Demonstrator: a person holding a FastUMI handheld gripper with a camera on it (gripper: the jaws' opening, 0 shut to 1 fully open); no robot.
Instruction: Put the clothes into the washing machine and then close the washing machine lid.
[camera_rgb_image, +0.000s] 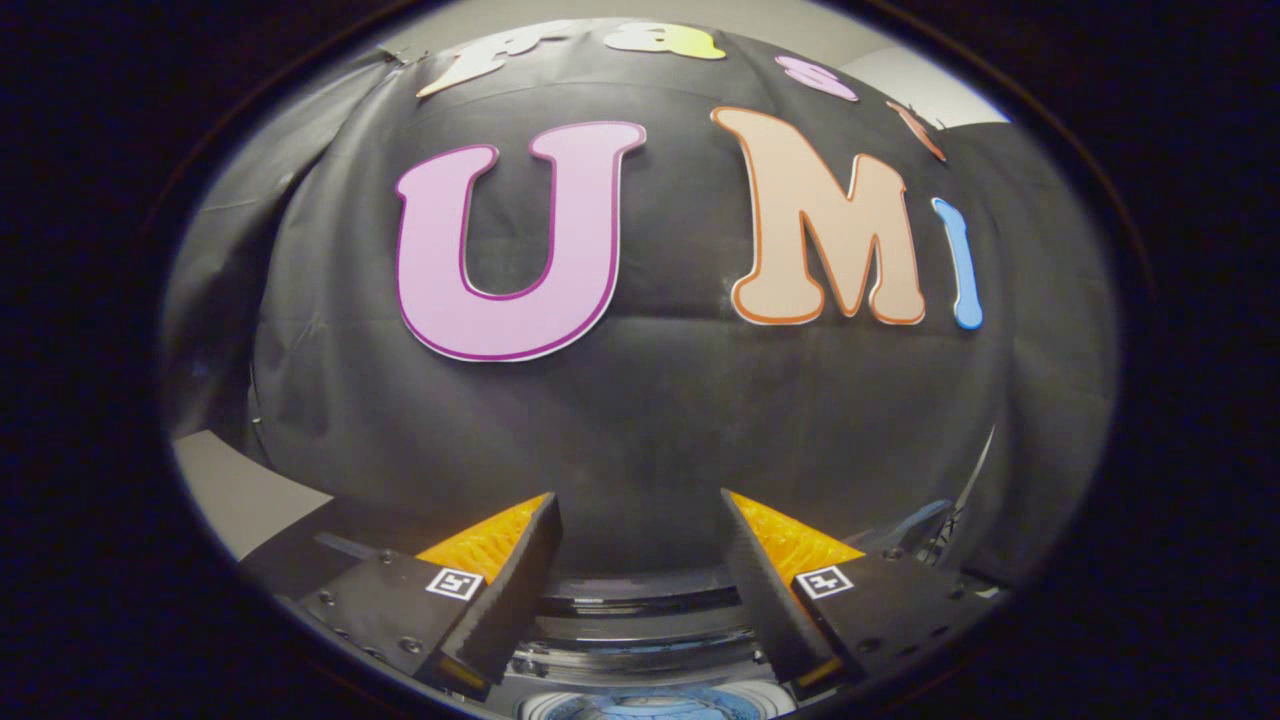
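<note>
Right now the gripper hangs with its fingers spread wide and nothing between them, aimed at the black cloth wall that takes up the middle and top of the frame. At the bottom centre, just below the fingers, sits the washing machine: its dark rim shows, and beneath it a round opening with something pale blue inside, possibly clothes, though too little shows to be sure. Clothes should handle as light, limp and floppy, so pinching a bunched fold would likely hold better than a loose edge. The lid cannot be made out.
</note>
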